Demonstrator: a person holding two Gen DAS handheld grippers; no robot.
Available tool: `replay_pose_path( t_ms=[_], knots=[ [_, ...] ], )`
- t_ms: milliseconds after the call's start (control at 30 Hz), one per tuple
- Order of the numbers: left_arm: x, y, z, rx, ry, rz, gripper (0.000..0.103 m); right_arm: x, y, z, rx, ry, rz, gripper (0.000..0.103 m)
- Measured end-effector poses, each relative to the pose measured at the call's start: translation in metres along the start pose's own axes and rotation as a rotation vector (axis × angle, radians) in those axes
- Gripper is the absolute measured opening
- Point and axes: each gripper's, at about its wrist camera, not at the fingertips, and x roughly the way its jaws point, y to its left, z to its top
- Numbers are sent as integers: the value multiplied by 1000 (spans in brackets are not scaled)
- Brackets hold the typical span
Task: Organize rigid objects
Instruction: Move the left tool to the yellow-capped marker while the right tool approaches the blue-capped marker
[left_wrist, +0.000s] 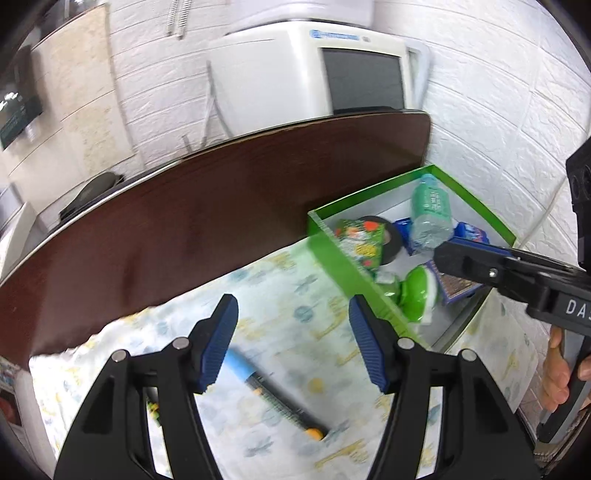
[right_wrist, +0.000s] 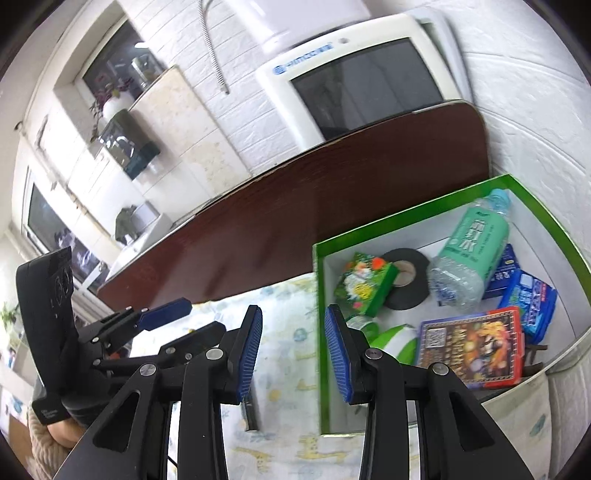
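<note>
A green-rimmed box (left_wrist: 332, 254) (right_wrist: 318, 295) on the patterned cloth holds a green water bottle (left_wrist: 430, 216) (right_wrist: 469, 251), a black tape roll (right_wrist: 406, 278), a green carton (right_wrist: 364, 284), a picture box (right_wrist: 472, 343), blue packets (right_wrist: 528, 299) and a green-white item (left_wrist: 419, 293). A marker with a blue cap (left_wrist: 273, 395) lies on the cloth under my left gripper (left_wrist: 293, 339), which is open and empty. My right gripper (right_wrist: 293, 350) is open and empty, above the box's left wall. Each gripper shows in the other's view: the right (left_wrist: 480, 262), the left (right_wrist: 166, 314).
A dark brown tabletop (left_wrist: 221, 206) (right_wrist: 332, 206) lies beyond the cloth (left_wrist: 280, 295). A white CRT monitor (left_wrist: 332, 74) (right_wrist: 369, 74) stands behind it against a white brick wall. The wall runs close along the box's right side.
</note>
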Motion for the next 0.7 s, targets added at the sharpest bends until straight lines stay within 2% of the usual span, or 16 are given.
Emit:
replay_pose_path(
  t_ms=[200, 300, 367, 500, 700],
  knots=[
    [-24, 70, -42, -153, 0, 88, 66, 21, 43, -22, -118, 69, 18, 37],
    [-25, 100, -64, -235, 31, 133, 67, 38, 64, -37, -181, 117, 27, 37],
    [-21, 113, -80, -266, 63, 156, 67, 51, 77, -47, -216, 152, 28, 42],
    [-9, 123, -104, -306, 115, 141, 67, 75, 92, -66, -262, 209, -4, 45],
    [16, 121, -112, -314, 148, 135, 67, 103, 97, -88, -305, 266, -83, 45]
  ],
)
